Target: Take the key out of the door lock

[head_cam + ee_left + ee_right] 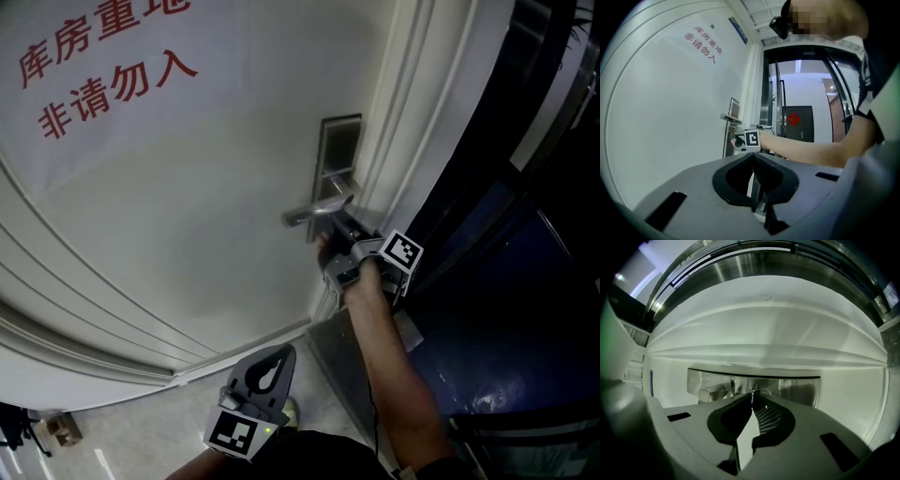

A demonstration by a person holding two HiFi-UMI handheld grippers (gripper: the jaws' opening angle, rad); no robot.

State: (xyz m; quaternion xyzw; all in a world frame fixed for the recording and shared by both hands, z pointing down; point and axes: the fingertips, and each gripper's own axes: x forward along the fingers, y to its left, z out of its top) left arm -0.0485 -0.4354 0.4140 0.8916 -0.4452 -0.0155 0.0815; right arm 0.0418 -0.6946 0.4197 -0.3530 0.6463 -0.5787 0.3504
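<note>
Below the door handle (pixel 314 214), right claw (pixel 752 395) seemingly tight on key (pixel 760 390)

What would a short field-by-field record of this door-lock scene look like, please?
Door: white door with red lettering near its top
Lock plate: metal lock plate by the door's edge, carrying a lever handle
Right gripper: right gripper at the lock plate, below the handle, jaws closed on the thin key
Left gripper: left gripper held low, away from the door, jaws together with nothing between
Task state: key apparently still in the lock
</note>
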